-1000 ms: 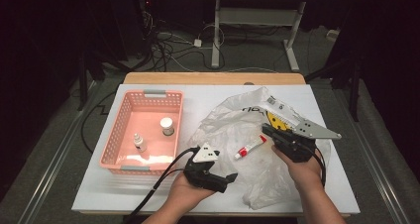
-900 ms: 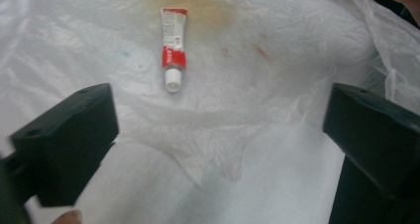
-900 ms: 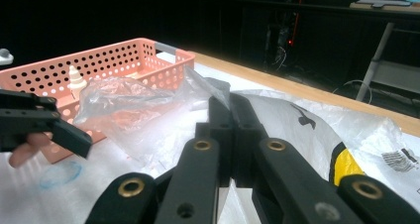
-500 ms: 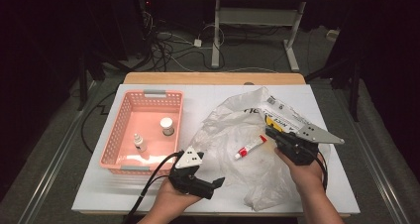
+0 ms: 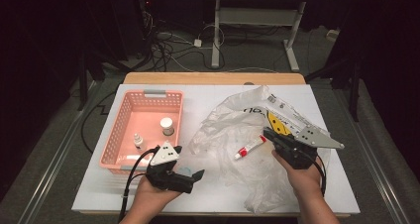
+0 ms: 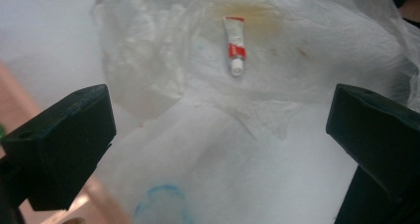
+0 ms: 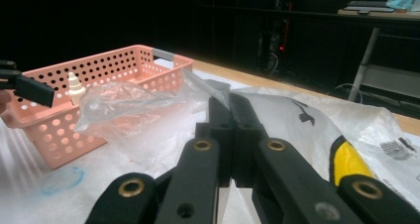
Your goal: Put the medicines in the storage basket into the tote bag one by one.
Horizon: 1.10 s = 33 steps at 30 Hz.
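A crumpled clear plastic bag (image 5: 233,120) lies on the white table, with a small red and white tube (image 5: 250,147) resting on it. My right gripper (image 5: 270,133) is shut on the bag's film; in the right gripper view the jaws (image 7: 230,110) pinch a raised edge of the bag (image 7: 129,105). My left gripper (image 5: 190,177) hovers near the table's front, beside the basket's near corner, pointing at the bag. Its jaws have just been opening and stand wide with nothing between them. The left gripper view looks between those jaws (image 6: 220,140) at the tube (image 6: 235,45), farther off on the bag (image 6: 322,60).
A pink perforated basket (image 5: 124,130) stands at the left, holding a small dropper bottle (image 5: 139,142) and a white-lidded jar (image 5: 167,126). A printed label and a yellow patch (image 5: 277,125) sit on the bag near my right gripper. A blue ring (image 6: 163,204) is drawn on the table.
My left gripper has drawn back to the left, away from the bag and toward the basket's near corner. The right gripper stays in place, still pinching the bag.
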Available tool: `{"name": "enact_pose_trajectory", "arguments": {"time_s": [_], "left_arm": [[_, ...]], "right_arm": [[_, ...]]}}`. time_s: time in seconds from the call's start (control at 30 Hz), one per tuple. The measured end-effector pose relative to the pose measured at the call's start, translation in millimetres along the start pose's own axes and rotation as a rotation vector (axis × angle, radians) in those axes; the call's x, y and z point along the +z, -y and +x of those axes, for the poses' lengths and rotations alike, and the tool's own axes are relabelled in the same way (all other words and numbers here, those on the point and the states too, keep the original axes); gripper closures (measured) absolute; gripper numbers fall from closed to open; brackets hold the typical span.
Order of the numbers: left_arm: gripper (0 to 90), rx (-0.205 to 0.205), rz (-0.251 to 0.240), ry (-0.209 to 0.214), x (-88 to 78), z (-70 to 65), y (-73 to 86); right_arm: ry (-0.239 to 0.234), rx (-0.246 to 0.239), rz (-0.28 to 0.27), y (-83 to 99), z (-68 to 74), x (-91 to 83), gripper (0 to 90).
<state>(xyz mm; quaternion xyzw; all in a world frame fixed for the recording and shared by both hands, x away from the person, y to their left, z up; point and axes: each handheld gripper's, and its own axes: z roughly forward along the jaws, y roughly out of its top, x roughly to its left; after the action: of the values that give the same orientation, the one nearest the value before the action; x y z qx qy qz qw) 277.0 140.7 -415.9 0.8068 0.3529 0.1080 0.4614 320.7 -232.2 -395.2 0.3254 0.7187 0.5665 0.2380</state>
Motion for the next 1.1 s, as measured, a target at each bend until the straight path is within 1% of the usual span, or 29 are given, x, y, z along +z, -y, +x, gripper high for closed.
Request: {"name": "enact_pose_trajectory", "arguments": {"time_s": [0.07,0.13,0.27,0.33,0.43,0.53,0.63,0.73,0.77,0.9,1.03,1.1], "left_arm": [[0.0,-0.011,-0.002,-0.014,-4.9,6.4,3.3],[0.0,-0.018,0.002,-0.044,-9.3,12.4,6.1],[0.0,-0.037,0.001,-0.085,-18.1,25.8,9.0],[0.0,-0.070,-0.016,-0.089,-24.2,34.1,10.0],[0.0,-0.081,-0.020,-0.130,-33.0,44.2,11.4],[0.0,-0.114,-0.028,-0.156,-41.5,56.8,14.6],[0.0,-0.133,-0.024,-0.195,-48.2,67.9,18.6],[0.0,-0.170,-0.036,-0.206,-54.2,78.6,23.2],[0.0,-0.180,-0.039,-0.208,-55.7,81.4,24.6],[0.0,-0.191,-0.032,-0.240,-59.9,88.7,28.1],[0.0,-0.209,-0.032,-0.255,-63.0,95.5,31.6],[0.0,-0.202,-0.023,-0.270,-63.5,96.3,32.0]], "right_arm": [[-0.006,-0.001,-0.001,-0.7,1.5,0.4,90.0],[-0.012,-0.008,0.000,-1.3,2.4,0.3,90.0],[-0.014,-0.022,0.000,-1.7,2.1,1.4,90.0],[-0.016,-0.029,0.000,-2.1,1.9,1.8,90.0],[-0.015,-0.028,-0.003,-2.3,1.0,1.8,90.0],[-0.019,-0.032,-0.003,-2.4,-0.4,1.4,90.0],[-0.022,-0.030,-0.001,-2.4,-1.0,1.2,90.0],[-0.024,-0.031,-0.001,-2.3,-1.4,1.2,90.0],[-0.023,-0.032,-0.001,-2.3,-1.4,1.1,90.0],[-0.023,-0.034,0.000,-2.7,-1.1,0.6,90.0],[-0.022,-0.032,0.001,-2.1,-2.0,0.2,90.0],[-0.020,-0.032,0.003,-1.8,-2.5,-0.1,90.0]]}}
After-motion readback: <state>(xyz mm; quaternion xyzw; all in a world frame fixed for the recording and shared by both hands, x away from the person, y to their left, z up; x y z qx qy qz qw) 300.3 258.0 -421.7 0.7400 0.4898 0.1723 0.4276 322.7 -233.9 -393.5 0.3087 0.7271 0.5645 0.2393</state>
